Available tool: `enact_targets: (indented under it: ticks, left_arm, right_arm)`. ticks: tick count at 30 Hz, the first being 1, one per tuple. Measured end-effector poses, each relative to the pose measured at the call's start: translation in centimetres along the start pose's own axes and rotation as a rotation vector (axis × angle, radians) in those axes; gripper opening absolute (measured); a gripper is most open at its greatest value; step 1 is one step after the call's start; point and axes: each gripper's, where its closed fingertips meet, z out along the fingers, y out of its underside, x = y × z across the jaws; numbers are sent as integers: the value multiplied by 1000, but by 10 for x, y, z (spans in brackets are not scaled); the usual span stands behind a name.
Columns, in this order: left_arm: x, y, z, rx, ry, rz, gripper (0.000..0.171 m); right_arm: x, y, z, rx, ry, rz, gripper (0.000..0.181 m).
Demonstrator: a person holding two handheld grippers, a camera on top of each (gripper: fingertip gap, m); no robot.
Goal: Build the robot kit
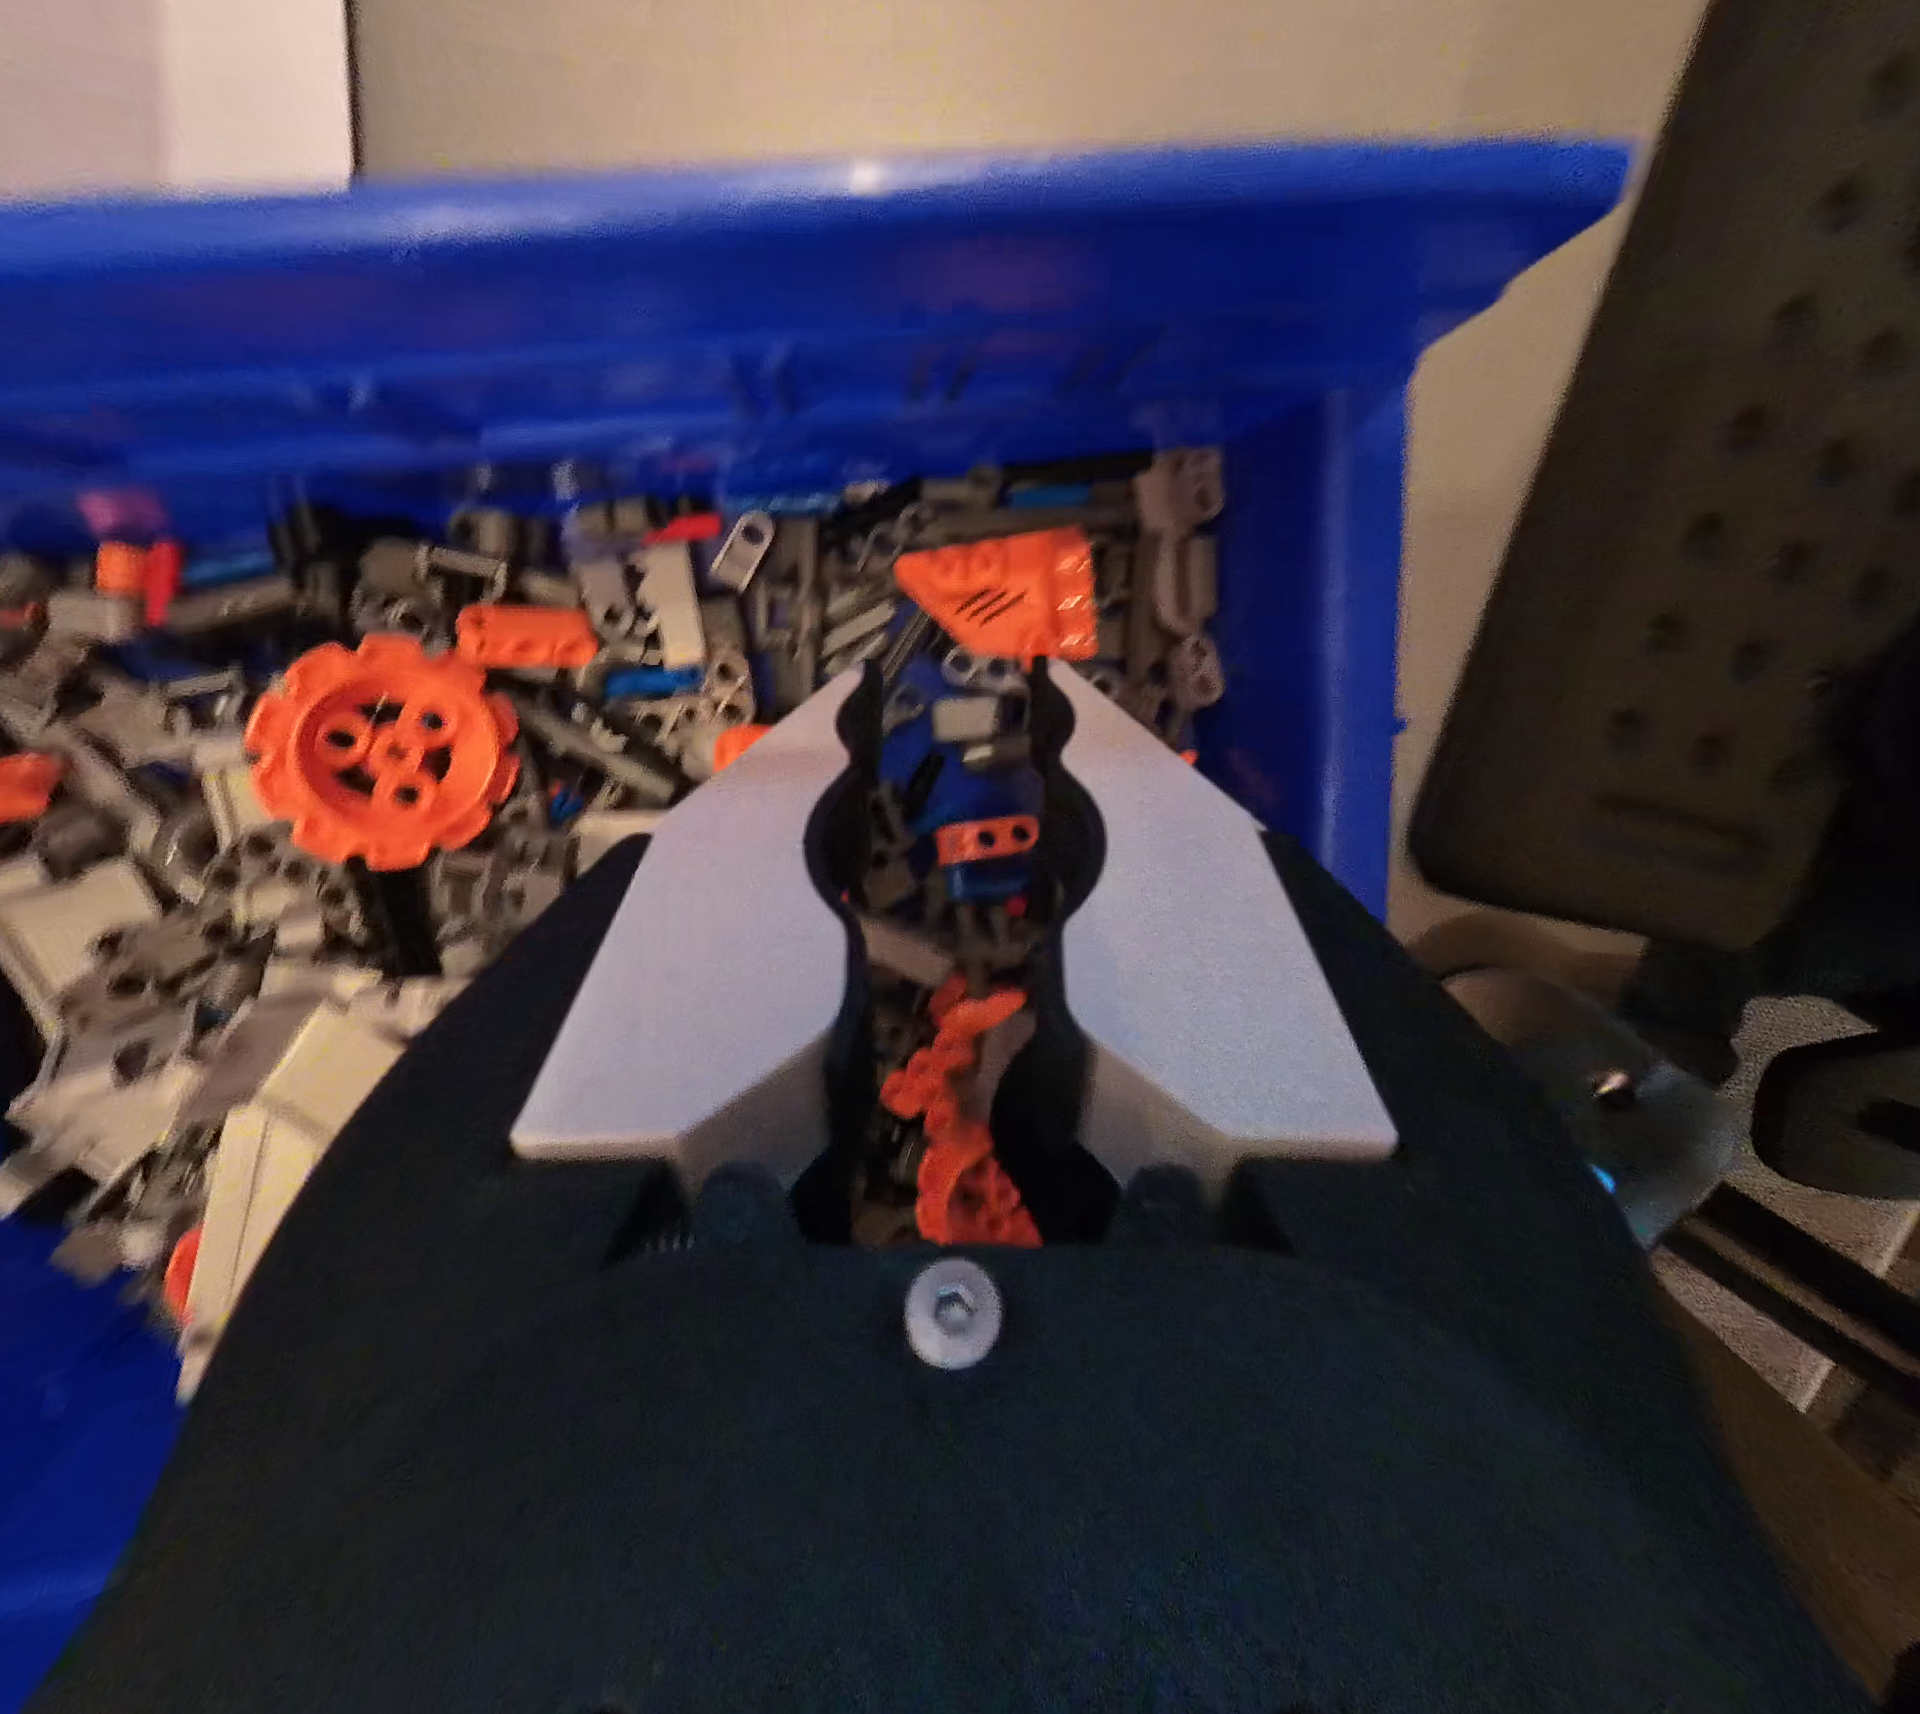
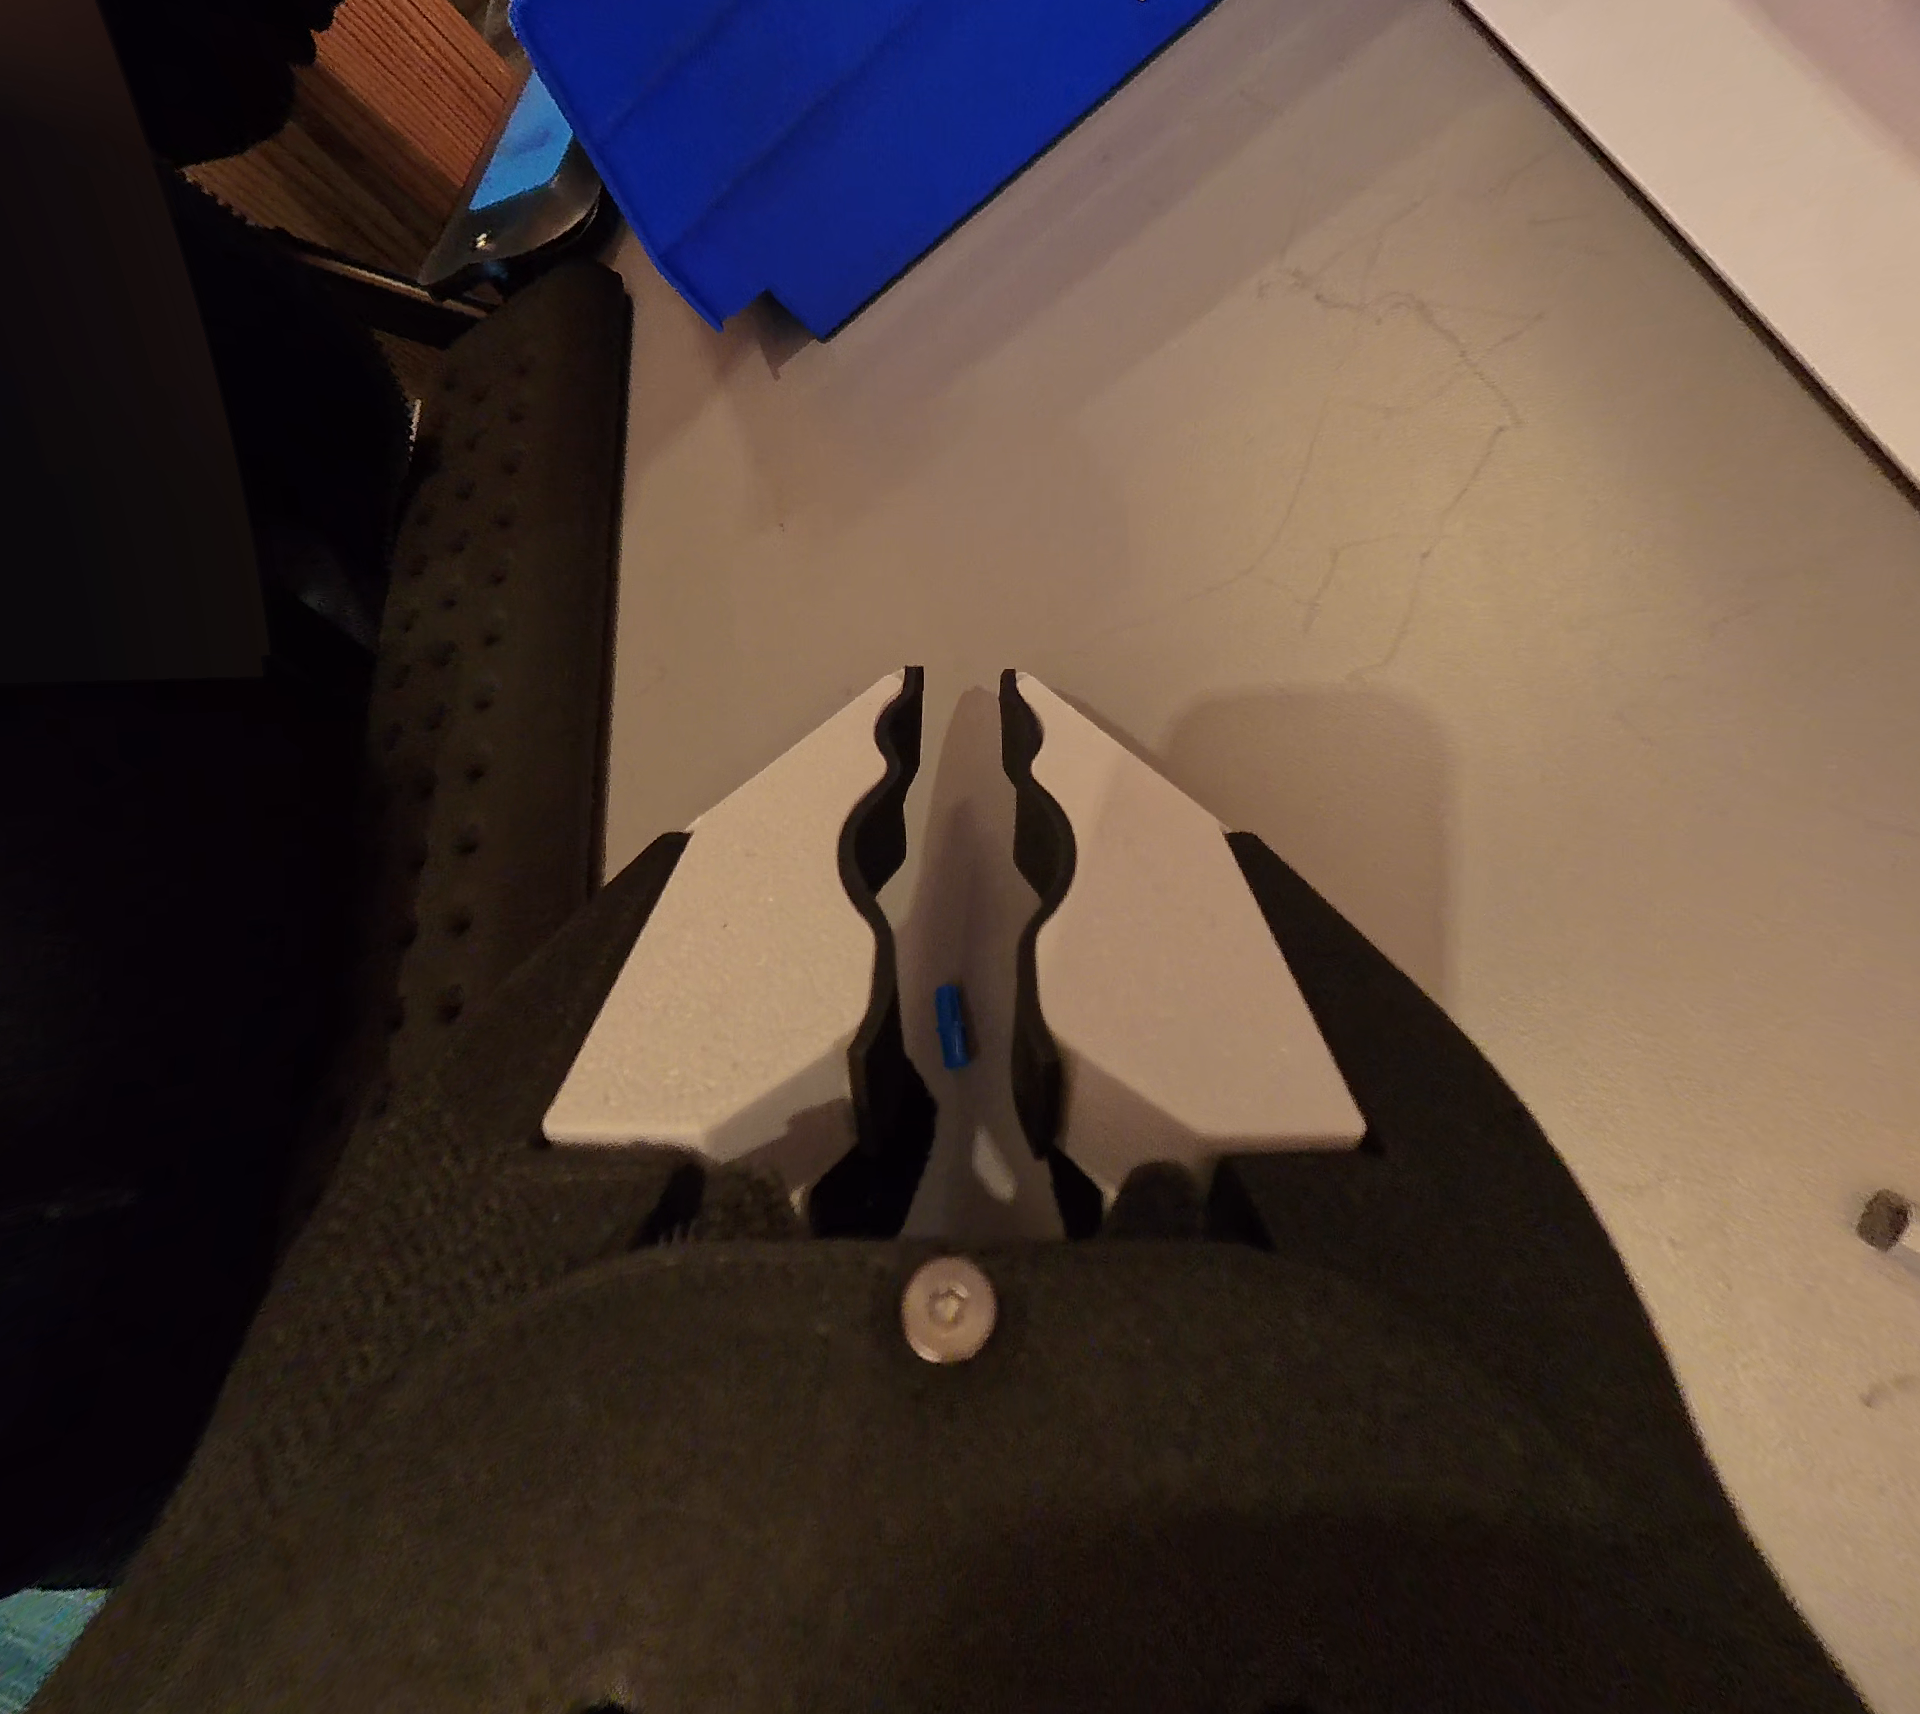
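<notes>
**Grippers over bin and table**

The left gripper [image 1: 954, 698] is hovering released above mixed building pieces [image 1: 499, 729] in a blue bin [image 1: 831, 293]. The right gripper [image 2: 958, 688] is pointing unclenched at the table [image 2: 1299, 521], a small blue pin [image 2: 951, 1039] lying between its fingers.

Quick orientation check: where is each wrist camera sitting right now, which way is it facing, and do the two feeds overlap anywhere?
Left wrist view: rides the left gripper, facing level into the blue bin of mixed building parts; its own fingers, slightly parted, show above the pile.
Right wrist view: rides the right gripper, looking steeply down on the pale tabletop; its parted fingers frame a small blue pin lying there.
Shared: a blue bin appears in both, probably the same one.
</notes>
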Motion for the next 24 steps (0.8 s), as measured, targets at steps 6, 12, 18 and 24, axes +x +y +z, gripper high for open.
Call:
enact_targets:
  ticks: [6, 12, 18, 24]
  left_arm:
    - [16, -9, 17, -4, 47, 33, 30]
    - [12, 36, 6, -210, 42, 9, 13]
    - [9, 27, -7, -145, 23, -3, 20]
    - [13, 3, 1, -51, 26, 31, 30]
  right_arm:
    - [-1, -1, 0, 2, 0, -3, 12]
    - [-1, 0, 0, -4, -3, -2, 13]
    - [-1, 0, 0, -3, -2, -1, 13]
    - [-1, 0, 0, -1, -3, 0, 13]
